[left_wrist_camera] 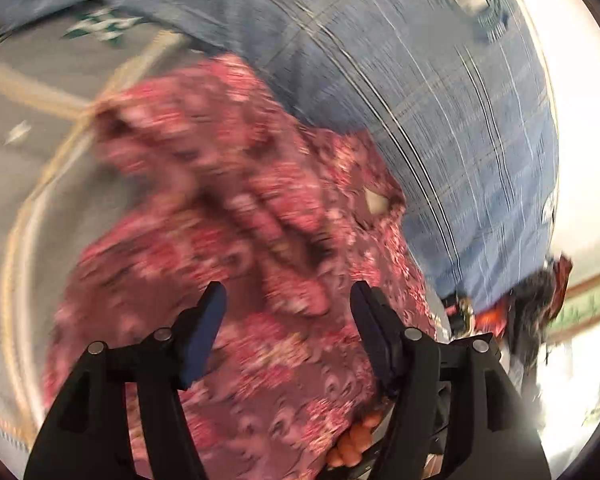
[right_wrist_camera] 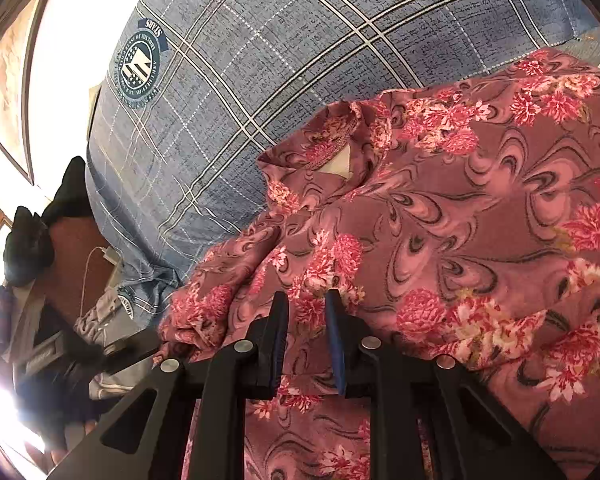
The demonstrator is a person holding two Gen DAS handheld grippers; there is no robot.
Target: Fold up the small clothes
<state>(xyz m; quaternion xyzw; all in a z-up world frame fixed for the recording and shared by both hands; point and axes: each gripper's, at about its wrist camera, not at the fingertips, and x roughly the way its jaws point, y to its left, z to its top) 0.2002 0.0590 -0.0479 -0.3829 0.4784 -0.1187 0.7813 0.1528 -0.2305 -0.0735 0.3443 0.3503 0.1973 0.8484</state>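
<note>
Right wrist view shows the right gripper [right_wrist_camera: 306,312] pinching the floral garment [right_wrist_camera: 460,220] on the blue checked bedspread [right_wrist_camera: 260,80], while the left gripper [left_wrist_camera: 288,304], seemingly empty, hangs open mid-fold, needing another edge.

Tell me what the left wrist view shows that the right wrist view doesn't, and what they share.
Left only: the open left gripper over the garment, a grey cloth with tan lines beside it, and fingers low in the frame.
Right only: the right gripper, nearly closed with the garment's fabric in its gap; a white cable; framed pictures.
Both: the pink floral garment with its neck label, lying on the blue plaid bedcover with a round emblem.
</note>
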